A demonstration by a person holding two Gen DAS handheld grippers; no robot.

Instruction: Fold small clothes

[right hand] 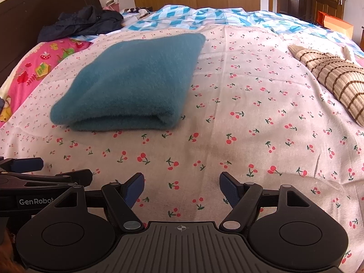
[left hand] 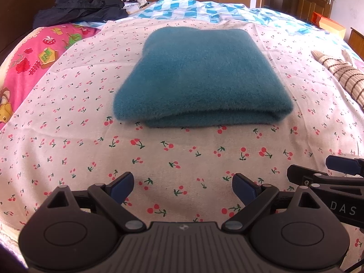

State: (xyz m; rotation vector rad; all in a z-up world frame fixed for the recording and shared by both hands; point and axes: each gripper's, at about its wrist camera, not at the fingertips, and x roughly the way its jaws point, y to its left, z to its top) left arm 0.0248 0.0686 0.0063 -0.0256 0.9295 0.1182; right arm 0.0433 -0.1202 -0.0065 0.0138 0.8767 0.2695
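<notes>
A teal garment (left hand: 200,77) is seen already folded into a thick rectangle, flat on the cherry-print sheet (left hand: 182,159). Left gripper (left hand: 183,187): fingers spread apart, nothing held, low over the sheet, short of the garment's near folded edge. Right gripper (right hand: 182,187): also spread wide, empty, beside the left one. From the left gripper the garment lies straight ahead; from the right gripper it lies ahead and off to the left, so the left gripper is judged nearer. The garment's long axis is judged to run away from both grippers, near edge facing them. A striped beige garment (right hand: 332,77) lies unfolded, well apart, far right, nearer the right gripper; probably next to be folded.
</notes>
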